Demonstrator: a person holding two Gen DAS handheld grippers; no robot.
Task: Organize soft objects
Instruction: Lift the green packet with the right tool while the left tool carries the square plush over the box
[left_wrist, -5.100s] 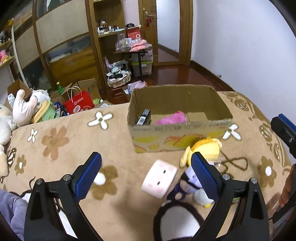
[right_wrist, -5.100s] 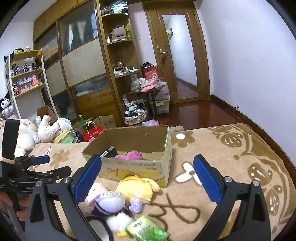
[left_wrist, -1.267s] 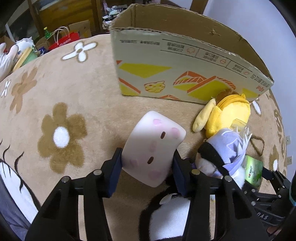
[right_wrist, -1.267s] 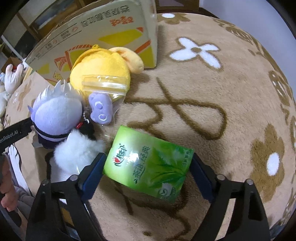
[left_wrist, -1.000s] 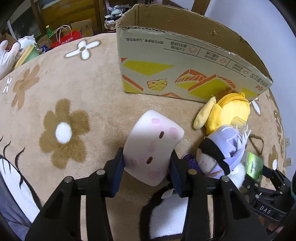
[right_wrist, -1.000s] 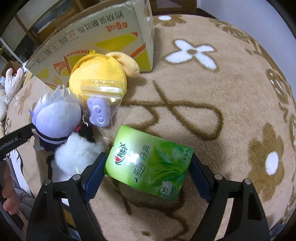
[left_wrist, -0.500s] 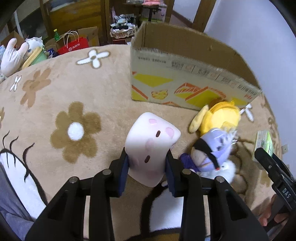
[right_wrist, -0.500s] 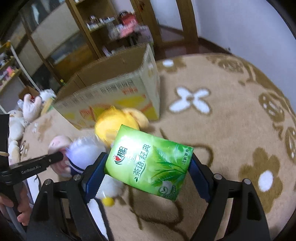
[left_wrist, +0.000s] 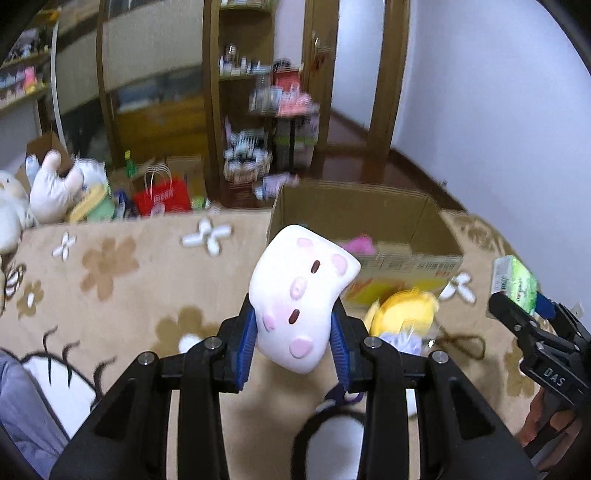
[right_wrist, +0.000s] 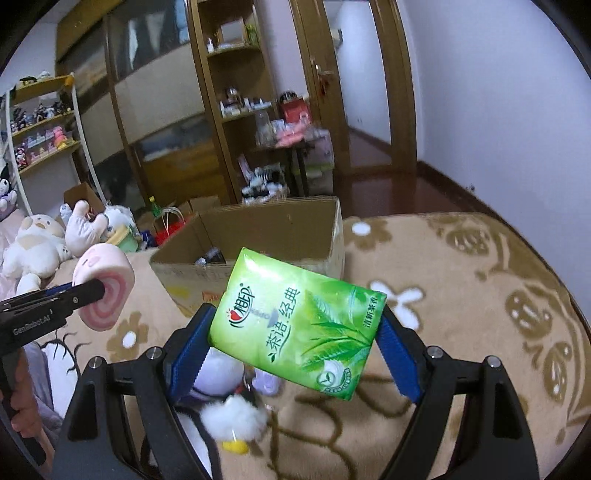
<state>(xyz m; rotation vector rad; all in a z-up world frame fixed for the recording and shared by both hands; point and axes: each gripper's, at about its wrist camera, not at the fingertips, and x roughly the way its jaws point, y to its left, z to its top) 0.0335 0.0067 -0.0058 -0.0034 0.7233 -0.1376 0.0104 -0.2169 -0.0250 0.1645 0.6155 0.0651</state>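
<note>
**Grippers holding soft items above a patterned blanket**

Left gripper (left_wrist: 294, 332), at lower centre of the left wrist view, is squeezing a pink-and-white plush roll (left_wrist: 301, 299) between its blue pads. An open cardboard box (left_wrist: 354, 218) is sitting behind it at centre right. A yellow plush (left_wrist: 402, 312) is lying just below the box on the beige blanket (left_wrist: 122, 288).

Right gripper (right_wrist: 291, 354), at lower centre of the right wrist view, is gripping a green tissue pack (right_wrist: 295, 325) across its width, jaws spread wide. The box is showing behind the pack, the plush roll at middle left.
</note>
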